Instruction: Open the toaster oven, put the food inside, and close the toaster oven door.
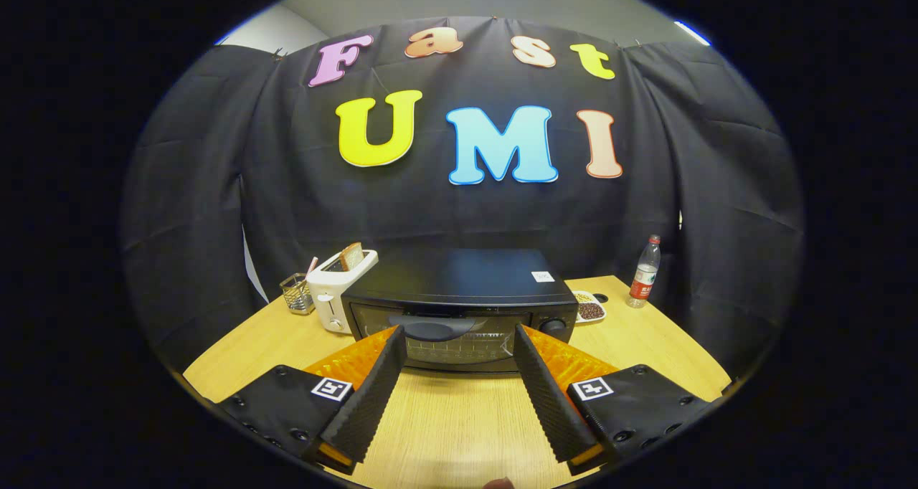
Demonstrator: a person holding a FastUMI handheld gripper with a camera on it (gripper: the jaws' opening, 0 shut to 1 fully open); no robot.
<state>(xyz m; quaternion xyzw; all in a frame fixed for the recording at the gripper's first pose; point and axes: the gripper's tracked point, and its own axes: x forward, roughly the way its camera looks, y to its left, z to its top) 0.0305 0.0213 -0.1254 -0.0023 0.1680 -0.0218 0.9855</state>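
Note:
A black toaster oven [459, 288] stands on the wooden table [459, 417], its glass door shut and its curved handle [436, 328] across the top of the door. My gripper [456, 338] is open, just in front of the door, with the fingertips level with the handle and nothing between them. A knob [553, 325] sits at the oven's right front. A small dish of food [589, 307] lies right of the oven.
A white toaster [338, 288] with a slice of bread [351, 256] stands left of the oven, beside a wire holder [296, 292]. A plastic water bottle [644, 274] stands at the back right. Black cloth walls the booth.

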